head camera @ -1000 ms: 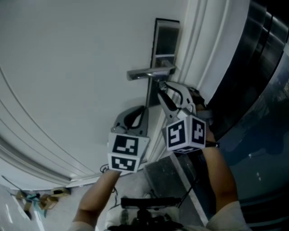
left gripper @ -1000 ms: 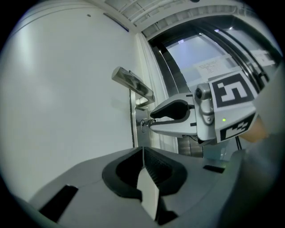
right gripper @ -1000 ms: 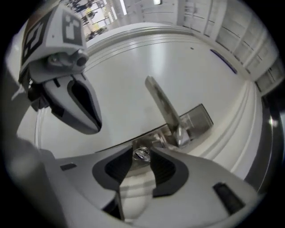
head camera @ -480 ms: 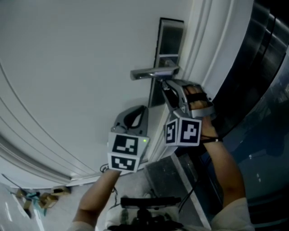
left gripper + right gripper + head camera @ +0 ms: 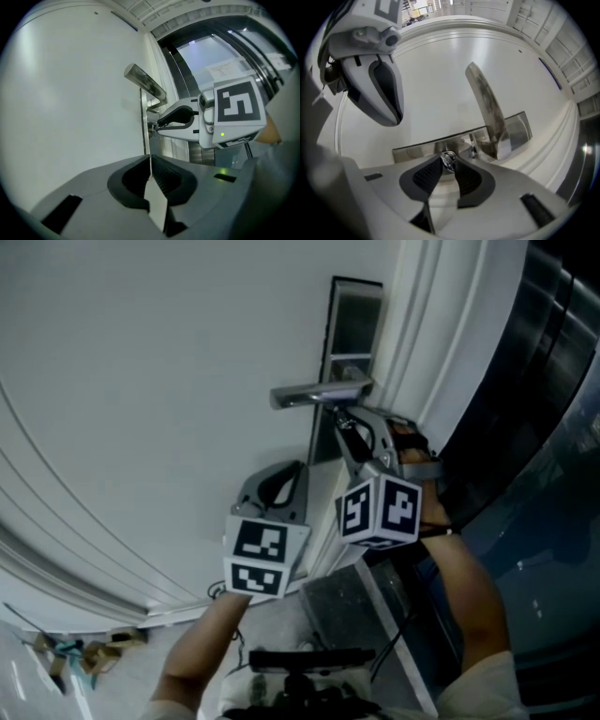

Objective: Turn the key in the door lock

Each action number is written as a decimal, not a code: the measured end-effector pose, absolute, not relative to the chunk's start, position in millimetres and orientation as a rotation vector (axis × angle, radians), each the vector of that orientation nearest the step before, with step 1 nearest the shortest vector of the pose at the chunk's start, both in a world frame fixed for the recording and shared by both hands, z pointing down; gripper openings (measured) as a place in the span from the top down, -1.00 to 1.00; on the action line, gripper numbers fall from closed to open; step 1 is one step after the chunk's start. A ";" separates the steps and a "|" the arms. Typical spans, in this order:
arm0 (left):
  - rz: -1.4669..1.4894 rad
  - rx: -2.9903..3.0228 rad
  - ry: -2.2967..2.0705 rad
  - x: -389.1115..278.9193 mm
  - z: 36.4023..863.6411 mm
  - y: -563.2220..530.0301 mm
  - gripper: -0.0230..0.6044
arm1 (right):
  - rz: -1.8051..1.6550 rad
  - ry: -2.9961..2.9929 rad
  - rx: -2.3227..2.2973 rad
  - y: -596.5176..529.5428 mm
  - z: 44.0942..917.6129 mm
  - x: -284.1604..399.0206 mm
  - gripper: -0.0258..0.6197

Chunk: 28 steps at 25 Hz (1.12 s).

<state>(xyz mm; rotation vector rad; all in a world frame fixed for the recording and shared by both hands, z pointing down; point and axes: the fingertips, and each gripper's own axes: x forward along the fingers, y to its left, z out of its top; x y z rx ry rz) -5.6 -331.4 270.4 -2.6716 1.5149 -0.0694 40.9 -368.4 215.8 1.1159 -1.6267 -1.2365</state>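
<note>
The door point(image 5: 141, 381) is white, handle point(image 5: 314, 392) and lock plate point(image 5: 354, 320) silvery, left cube point(image 5: 258, 557) and right cube point(image 5: 380, 512) black-and-white patterned.

right gripper point(image 5: 448, 167) | jaws just closing, key point(image 5: 449, 159) between tips, seemingly pinched | door handle point(image 5: 486, 110) above

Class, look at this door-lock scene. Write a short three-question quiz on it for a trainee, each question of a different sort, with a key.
1. True or false: a gripper is clamped on the lever handle.
2. What stands between the right gripper's jaws? A) the key B) the handle C) nothing
3. Fill in: the lock sits in a metal ___ on the door.
Key: 1 false. 2 A; the jaws have just been closing round it. 3 plate.
</note>
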 end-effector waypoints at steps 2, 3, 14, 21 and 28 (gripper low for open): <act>-0.068 -2.671 1.513 -5.3 269.3 -331.4 0.84 | -1.176 -1.695 1.146 -368.7 214.8 41.0 0.59; -0.066 -2.670 1.513 -5.5 268.7 -331.4 0.84 | -1.147 -1.728 1.159 -369.0 214.4 41.0 0.59; -0.067 -2.664 1.519 -7.5 267.4 -330.0 0.84 | -0.785 -2.097 1.296 -369.7 209.8 43.0 0.59; -0.066 -2.662 1.523 -8.2 267.9 -328.8 0.84 | -0.642 -2.236 1.344 -368.9 205.6 43.9 0.59; -0.061 -2.661 1.525 -8.0 266.8 -329.8 0.84 | 0.050 -2.738 1.378 -371.4 201.3 50.5 0.81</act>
